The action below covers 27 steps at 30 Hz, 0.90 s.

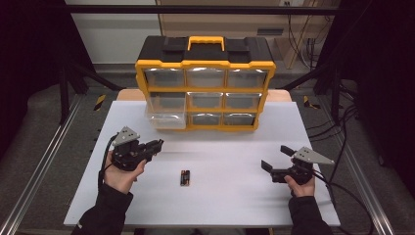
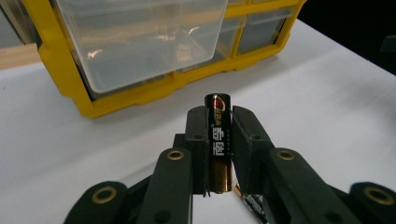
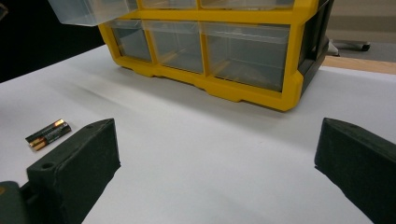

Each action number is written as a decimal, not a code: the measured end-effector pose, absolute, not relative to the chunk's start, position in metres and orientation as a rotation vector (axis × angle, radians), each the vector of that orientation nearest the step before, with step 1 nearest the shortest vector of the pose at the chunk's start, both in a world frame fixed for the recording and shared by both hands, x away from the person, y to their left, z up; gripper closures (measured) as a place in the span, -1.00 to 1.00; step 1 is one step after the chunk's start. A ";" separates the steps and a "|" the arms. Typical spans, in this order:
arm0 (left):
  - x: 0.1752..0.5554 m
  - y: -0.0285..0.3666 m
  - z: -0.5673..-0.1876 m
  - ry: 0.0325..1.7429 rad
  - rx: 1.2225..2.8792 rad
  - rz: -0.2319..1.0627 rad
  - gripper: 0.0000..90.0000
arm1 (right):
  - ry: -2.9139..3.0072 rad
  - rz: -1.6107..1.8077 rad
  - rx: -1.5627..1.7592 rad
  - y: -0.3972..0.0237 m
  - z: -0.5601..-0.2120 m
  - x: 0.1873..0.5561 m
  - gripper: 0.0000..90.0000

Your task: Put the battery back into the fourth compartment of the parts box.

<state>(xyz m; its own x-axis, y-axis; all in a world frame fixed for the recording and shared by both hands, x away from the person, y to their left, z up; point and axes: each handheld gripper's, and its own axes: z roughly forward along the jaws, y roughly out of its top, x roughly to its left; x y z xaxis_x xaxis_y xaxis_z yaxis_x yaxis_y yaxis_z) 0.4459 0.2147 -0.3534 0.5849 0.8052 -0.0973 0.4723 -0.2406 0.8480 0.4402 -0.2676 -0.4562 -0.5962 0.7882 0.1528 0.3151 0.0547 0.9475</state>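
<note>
My left gripper (image 2: 218, 140) pinches a battery (image 2: 219, 144), its lower end hidden; my right gripper (image 3: 215, 154), at four o'clock, gapes, jaws cropped.

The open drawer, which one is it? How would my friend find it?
Find the yellow-and-black organizer at the back of the white table, with nine clear drawers in three rows. Look at its bottom-left corner. That drawer sticks out toward the person, while the other eight sit flush in the yellow frame.
</note>
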 end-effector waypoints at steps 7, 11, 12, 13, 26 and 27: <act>0.449 0.215 -0.331 1.000 1.842 0.467 0.70 | 1.932 1.558 1.101 -0.268 -0.456 0.440 -0.99; 0.453 0.214 -0.318 0.986 1.824 0.478 0.70 | 1.935 1.558 1.098 -0.268 -0.456 0.440 -0.99; 0.454 0.214 -0.315 0.981 1.820 0.478 0.70 | 1.933 1.558 1.097 -0.267 -0.456 0.440 -0.99; 0.455 0.214 -0.312 0.979 1.813 0.480 0.70 | 1.935 1.557 1.097 -0.268 -0.456 0.440 -0.99; 0.478 0.203 -0.284 0.965 1.793 0.509 0.70 | 1.935 1.557 1.098 -0.268 -0.456 0.440 -0.99; 0.480 0.202 -0.282 0.963 1.794 0.515 0.70 | 1.934 1.557 1.098 -0.268 -0.456 0.440 -0.99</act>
<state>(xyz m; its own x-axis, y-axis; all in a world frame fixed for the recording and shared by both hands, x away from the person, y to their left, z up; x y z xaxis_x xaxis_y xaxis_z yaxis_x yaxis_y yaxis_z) 0.4802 0.2022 -0.2822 0.5926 0.8014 -0.0806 0.3778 -0.1882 0.9066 0.4399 -0.2675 -0.4562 -0.5977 0.7879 0.1480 0.3130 0.0595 0.9479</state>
